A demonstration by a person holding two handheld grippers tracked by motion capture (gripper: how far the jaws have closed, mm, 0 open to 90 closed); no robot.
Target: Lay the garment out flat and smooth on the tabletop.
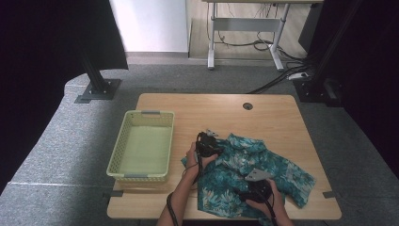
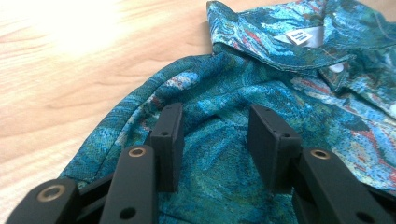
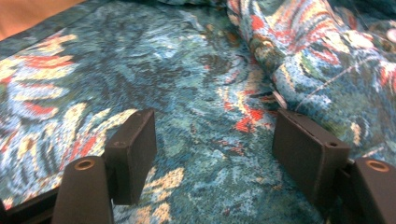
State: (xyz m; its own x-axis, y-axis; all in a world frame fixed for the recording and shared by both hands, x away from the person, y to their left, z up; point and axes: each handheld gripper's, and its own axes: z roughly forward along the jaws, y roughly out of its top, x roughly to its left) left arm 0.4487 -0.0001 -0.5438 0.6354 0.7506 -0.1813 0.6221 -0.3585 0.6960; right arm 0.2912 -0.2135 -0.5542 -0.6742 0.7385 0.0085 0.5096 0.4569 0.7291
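- Step in hand: handling the teal patterned shirt [image 1: 254, 169], which lies crumpled on the near right part of the worktop [image 1: 273, 113]. Judged from the layout, this is the grasp stage before folding or moving it.
- Left hand-held gripper [image 2: 217, 140]: jaws apart, poised over a raised fold of cloth near the shirt's shoulder seam; the pads do not press on the fabric.
- Right hand-held gripper [image 3: 212, 149]: jaws wide apart, low over a flat area of cloth, with nothing clamped.
- Next move calls for lowering each gripper until a fold sits between the pads, then closing.
- Collar label [image 2: 299, 36] and buttons face up, so the shirt's front lies open.
- Surroundings: a pale green basket [image 1: 118, 155] stands just left of the shirt, empty inside.
- Obstructions: none between shirt and basket; the loose, thin cloth may slip or bunch.
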